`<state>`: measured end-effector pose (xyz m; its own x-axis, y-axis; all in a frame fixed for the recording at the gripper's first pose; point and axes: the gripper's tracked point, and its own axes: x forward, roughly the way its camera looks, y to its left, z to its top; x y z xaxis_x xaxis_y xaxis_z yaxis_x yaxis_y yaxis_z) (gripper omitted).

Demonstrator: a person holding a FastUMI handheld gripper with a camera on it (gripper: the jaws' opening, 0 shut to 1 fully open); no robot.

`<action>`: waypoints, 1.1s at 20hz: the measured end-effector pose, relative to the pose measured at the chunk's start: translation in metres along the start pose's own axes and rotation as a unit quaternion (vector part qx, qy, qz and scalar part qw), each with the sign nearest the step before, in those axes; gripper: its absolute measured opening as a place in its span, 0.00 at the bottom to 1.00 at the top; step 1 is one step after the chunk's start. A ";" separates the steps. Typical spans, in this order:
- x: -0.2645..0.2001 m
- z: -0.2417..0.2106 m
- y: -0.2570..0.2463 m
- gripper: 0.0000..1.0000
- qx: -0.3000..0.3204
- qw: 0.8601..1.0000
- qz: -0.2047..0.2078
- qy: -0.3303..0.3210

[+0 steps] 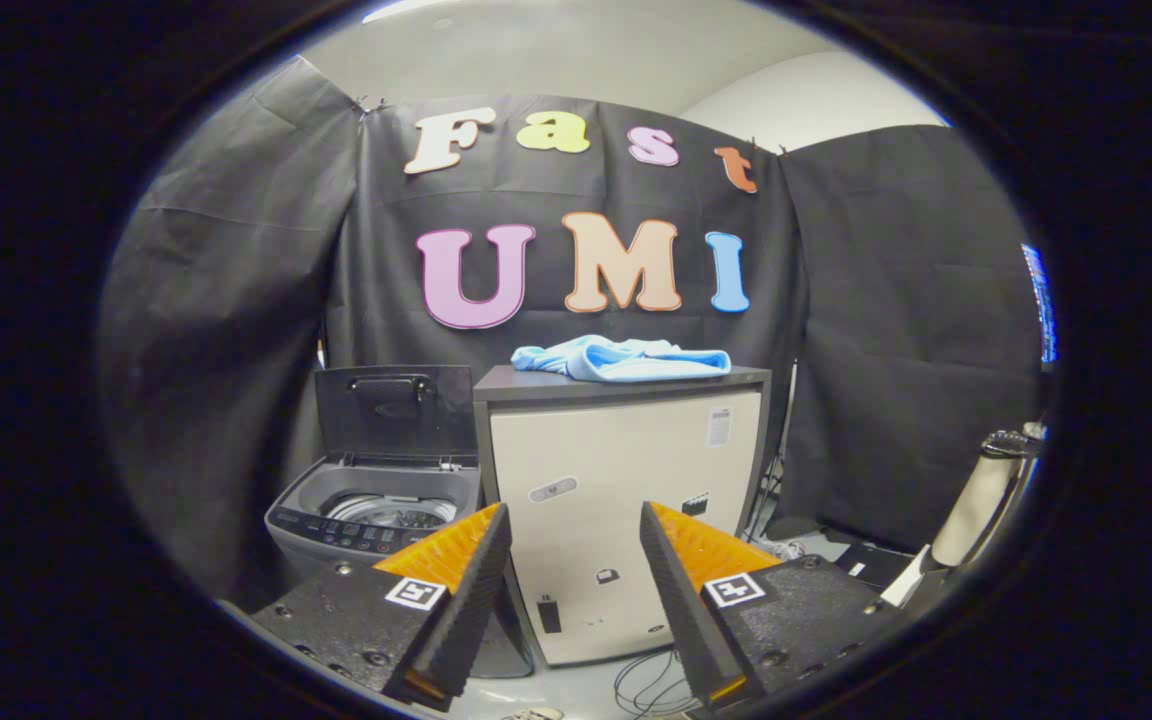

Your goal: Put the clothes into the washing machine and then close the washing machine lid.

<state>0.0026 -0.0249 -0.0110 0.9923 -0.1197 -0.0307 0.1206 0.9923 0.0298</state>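
Nothing done yet: clothes [624, 359] heaped on cabinet [626, 500] top, washing machine [376, 510] lid [396, 410] up, gripper [576, 570] fingers apart, empty, well short

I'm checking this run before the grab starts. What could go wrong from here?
1. The light blue garment lies crumpled and loose on the cabinet; the open gripper, well short of it, may pinch only one fold, so part could trail or drop.
2. The washing machine sits lower, tight against the cabinet; a dangling garment might catch on its raised lid or miss the drum.
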 end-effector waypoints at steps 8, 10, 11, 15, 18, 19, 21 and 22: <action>0.006 -0.007 -0.011 0.79 0.015 1.000 -0.014 0.011; 0.011 -0.007 -0.011 0.79 0.024 1.000 -0.015 0.011; 0.014 -0.007 -0.010 0.79 0.026 0.999 -0.015 0.011; 0.027 0.002 -0.006 0.77 0.035 0.999 -0.007 0.004; 0.041 0.017 -0.006 0.77 0.033 0.999 -0.004 -0.007; 0.048 0.023 -0.005 0.77 0.034 0.999 -0.003 -0.011; 0.061 0.038 -0.002 0.77 0.035 0.999 0.003 -0.020; 0.068 0.047 -0.001 0.77 0.034 0.999 0.004 -0.028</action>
<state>0.0708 -0.0356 0.0344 0.9930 -0.1155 0.0251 0.1126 0.9888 0.0978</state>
